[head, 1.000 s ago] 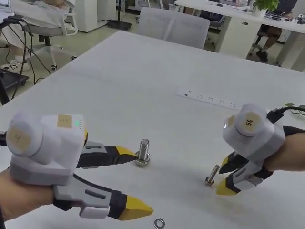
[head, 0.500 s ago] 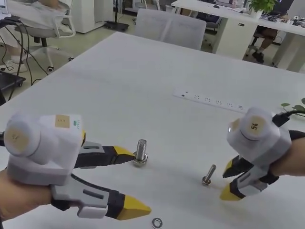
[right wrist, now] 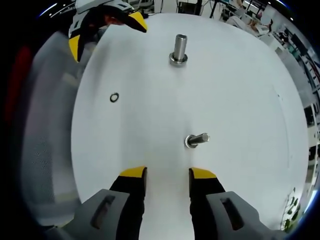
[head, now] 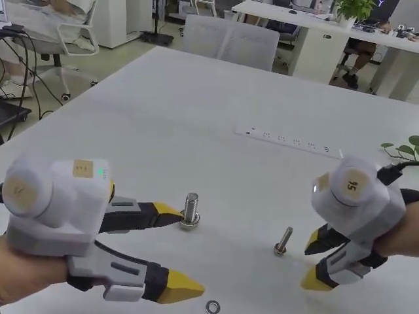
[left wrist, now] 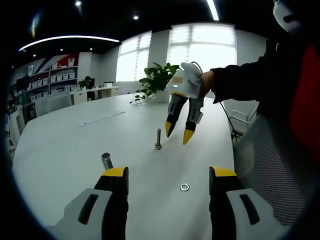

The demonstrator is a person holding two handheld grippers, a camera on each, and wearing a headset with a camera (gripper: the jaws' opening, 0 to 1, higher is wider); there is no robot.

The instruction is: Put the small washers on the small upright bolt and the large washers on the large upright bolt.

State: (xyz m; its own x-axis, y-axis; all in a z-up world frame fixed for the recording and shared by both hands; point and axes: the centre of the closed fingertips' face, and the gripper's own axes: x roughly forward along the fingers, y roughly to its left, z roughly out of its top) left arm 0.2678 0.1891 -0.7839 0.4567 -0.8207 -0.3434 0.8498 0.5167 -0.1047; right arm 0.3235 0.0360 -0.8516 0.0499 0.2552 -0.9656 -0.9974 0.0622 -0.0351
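**Head view.** A white bench (head: 196, 118) carries two bolts and one loose ring. The large steel bolt with a threaded shank (head: 190, 210) stands just left of centre in the lower half of the frame, long axis vertical, wide end on the bench and shank pointing up. The small slender steel bolt (head: 283, 241) stands right of centre, head on the bench, its long axis leaning toward the upper right of the frame. A small silver ring-shaped washer (head: 212, 306) lies flat at the bottom edge, below the large bolt. The white-bodied left gripper with yellow-tipped black jaws (head: 185, 249) fills the lower left. Its jaws are wide apart and hold nothing, and the upper tip is just beside the large bolt. The matching right gripper (head: 306, 265) sits at lower right, jaws parted and empty, near the small bolt but apart from it. A long white power strip (head: 291, 140) lies across the upper right of the bench.

**Left gripper view.** The small bolt appears upright at centre, with the right gripper's tips pointing down beside it.

**Right gripper view.** The washer lies apart from both bolts. Whether the wide ring at the foot of the large bolt is its head or a seated washer cannot be made out.
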